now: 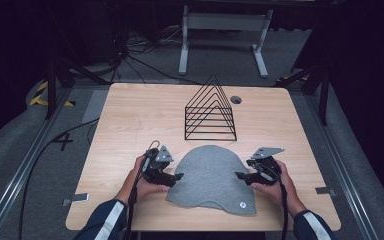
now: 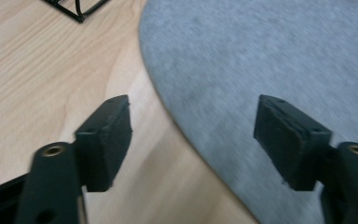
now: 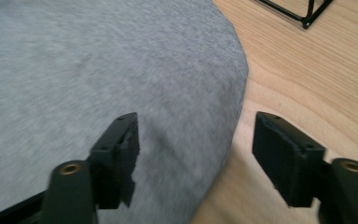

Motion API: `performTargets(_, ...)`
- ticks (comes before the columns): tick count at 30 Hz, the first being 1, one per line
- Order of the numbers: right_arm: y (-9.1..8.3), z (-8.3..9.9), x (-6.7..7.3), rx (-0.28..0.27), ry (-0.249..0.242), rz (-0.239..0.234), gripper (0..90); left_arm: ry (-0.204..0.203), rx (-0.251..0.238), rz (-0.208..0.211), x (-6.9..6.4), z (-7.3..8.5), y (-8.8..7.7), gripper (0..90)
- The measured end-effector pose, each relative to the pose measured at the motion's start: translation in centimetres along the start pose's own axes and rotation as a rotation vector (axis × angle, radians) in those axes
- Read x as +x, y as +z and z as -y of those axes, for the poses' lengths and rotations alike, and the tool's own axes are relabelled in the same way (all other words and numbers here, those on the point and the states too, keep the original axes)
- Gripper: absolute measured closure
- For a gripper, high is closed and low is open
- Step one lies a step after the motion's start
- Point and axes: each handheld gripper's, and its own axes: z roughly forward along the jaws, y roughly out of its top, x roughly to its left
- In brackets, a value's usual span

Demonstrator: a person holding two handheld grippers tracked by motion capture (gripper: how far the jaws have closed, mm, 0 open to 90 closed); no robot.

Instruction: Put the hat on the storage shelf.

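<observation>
A grey knit beanie (image 1: 211, 177) lies flat on the wooden table (image 1: 130, 115), its rounded crown toward the far side. My left gripper (image 1: 178, 176) sits at the hat's left edge and is open, with the cloth edge (image 2: 261, 65) and bare wood between its jaws and nothing pressed. At the hat's right edge my right gripper (image 1: 238, 175) is open too, straddling the grey fabric (image 3: 98, 60) and the tabletop. A hand holds each gripper.
A black wire rack (image 1: 210, 111) of triangular dividers stands just beyond the hat; its corner shows in the left gripper view (image 2: 77, 9) and the right gripper view (image 3: 303, 14). A round cable hole (image 1: 236, 99) sits behind it. Cables trail toward the near edge.
</observation>
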Motion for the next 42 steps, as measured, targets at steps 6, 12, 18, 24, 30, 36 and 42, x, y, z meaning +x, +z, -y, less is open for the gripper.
performTargets(6,2.0,-1.0,0.5,0.019,0.015,0.005,20.1,-0.054,0.041,0.018,1.8,-0.9,2.4,17.8)
performTargets(12,2.3,-1.2,1.1,0.026,-0.001,0.010,17.1,0.007,0.062,-0.008,0.3,-1.0,2.9,13.7)
performTargets(18,2.1,-1.1,1.4,0.034,-0.013,-0.001,20.3,0.053,0.102,0.022,-1.7,-1.4,3.0,15.6)
performTargets(24,1.8,-1.1,1.7,0.038,-0.051,-0.033,32.2,0.080,0.125,0.036,-2.4,-1.7,2.7,26.5)
performTargets(30,1.5,-1.1,2.2,0.021,-0.076,-0.069,55.4,0.100,0.122,0.074,-2.5,-1.8,2.4,46.9)
performTargets(36,1.5,-0.9,2.3,0.009,-0.077,-0.123,74.8,0.098,0.104,0.105,-2.4,-1.8,2.4,70.8)
performTargets(42,1.4,-0.8,2.1,0.004,-0.073,-0.142,81.9,0.139,0.123,0.118,-2.7,-1.9,2.3,81.6)
